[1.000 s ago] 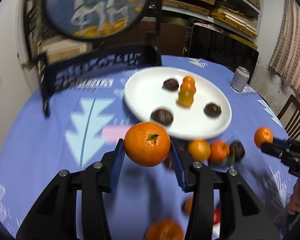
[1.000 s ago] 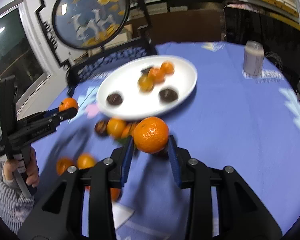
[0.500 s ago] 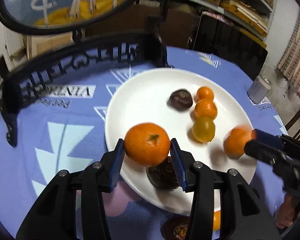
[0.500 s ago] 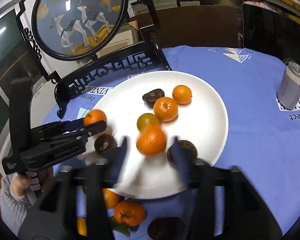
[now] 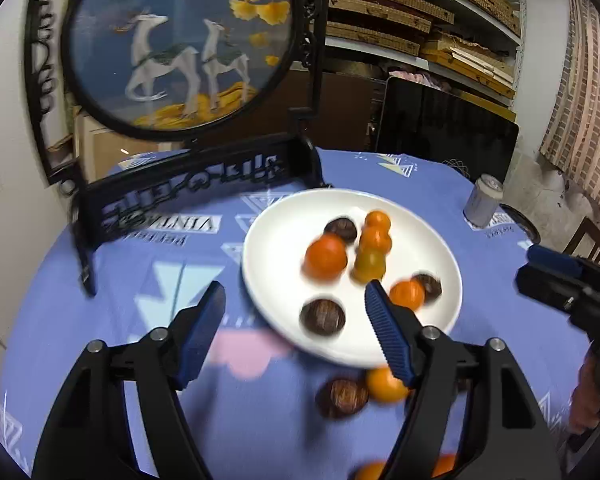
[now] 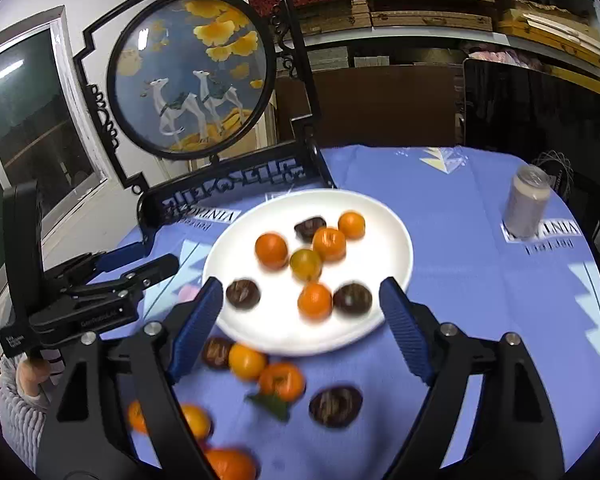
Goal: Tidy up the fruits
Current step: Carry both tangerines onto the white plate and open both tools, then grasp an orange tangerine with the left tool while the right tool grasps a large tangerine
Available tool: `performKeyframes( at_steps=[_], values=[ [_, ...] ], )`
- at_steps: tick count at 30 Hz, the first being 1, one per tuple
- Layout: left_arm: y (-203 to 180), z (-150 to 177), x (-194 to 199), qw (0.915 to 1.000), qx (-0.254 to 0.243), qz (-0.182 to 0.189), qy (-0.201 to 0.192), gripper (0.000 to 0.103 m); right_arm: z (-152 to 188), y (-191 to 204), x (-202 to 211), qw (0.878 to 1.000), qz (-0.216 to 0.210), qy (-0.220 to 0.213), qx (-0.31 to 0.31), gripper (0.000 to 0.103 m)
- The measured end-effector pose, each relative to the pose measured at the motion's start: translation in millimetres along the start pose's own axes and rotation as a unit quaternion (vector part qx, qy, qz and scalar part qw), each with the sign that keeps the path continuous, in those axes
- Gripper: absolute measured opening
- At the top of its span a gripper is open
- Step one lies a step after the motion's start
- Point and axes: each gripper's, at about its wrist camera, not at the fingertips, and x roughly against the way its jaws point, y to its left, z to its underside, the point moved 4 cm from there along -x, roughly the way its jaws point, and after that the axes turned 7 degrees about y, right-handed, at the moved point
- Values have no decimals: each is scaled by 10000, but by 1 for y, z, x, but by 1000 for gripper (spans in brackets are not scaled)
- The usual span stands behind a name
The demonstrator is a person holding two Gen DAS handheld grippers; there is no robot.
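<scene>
Even indoor light, no harsh shadows; fruits [image 6: 315, 300] motion-blurred, strong fisheye bending with dark corners; slight glare on the plate [image 6: 396, 240].

White plate [image 6: 396, 240]; orange mandarins [image 6: 272, 250]; blue tablecloth [image 6: 480, 300], pale triangles.

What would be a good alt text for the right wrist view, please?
The right gripper, empty with jaws opening, hovers over a white plate holding orange and dark fruits on a blue tablecloth. More fruit lies beside the plate, and the left gripper is at the left.
</scene>
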Motion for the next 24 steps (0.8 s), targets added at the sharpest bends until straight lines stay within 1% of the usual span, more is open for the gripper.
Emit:
performKeyframes(
  at_steps=[3,6,7,9,11,14,16,18,22,24],
  values=[
    [4,35,6,9999,-7,-85,137,73,27,-3,12,10000,45,59,-67,86],
    [10,61,5,9994,-8,-167,314,73,60,-13,15,9994,45,237,-232,87],
    [14,69,5,9989,21,-259,391,73,69,-16,14,9991,49,305,-284,87],
    [24,85,10,9982,206,-285,477,73,84,-23,10,9983,82,447,-366,87],
    [31,97,21,9982,328,-260,435,73,93,-29,7,9971,104,574,-496,87],
    [36,118,44,9989,391,-144,230,73,101,-30,9,9956,-122,643,-667,87],
    [33,133,50,9990,333,-29,280,73,106,-22,13,9963,-158,627,-571,87],
    [23,143,51,9991,159,107,368,73,112,-14,18,9970,-183,597,-453,87],
    [8,146,58,9994,-81,204,250,73,126,6,28,9983,-229,518,-123,87],
    [6,146,57,9992,-125,234,285,73,131,15,28,9982,-261,547,28,87]
  ],
)
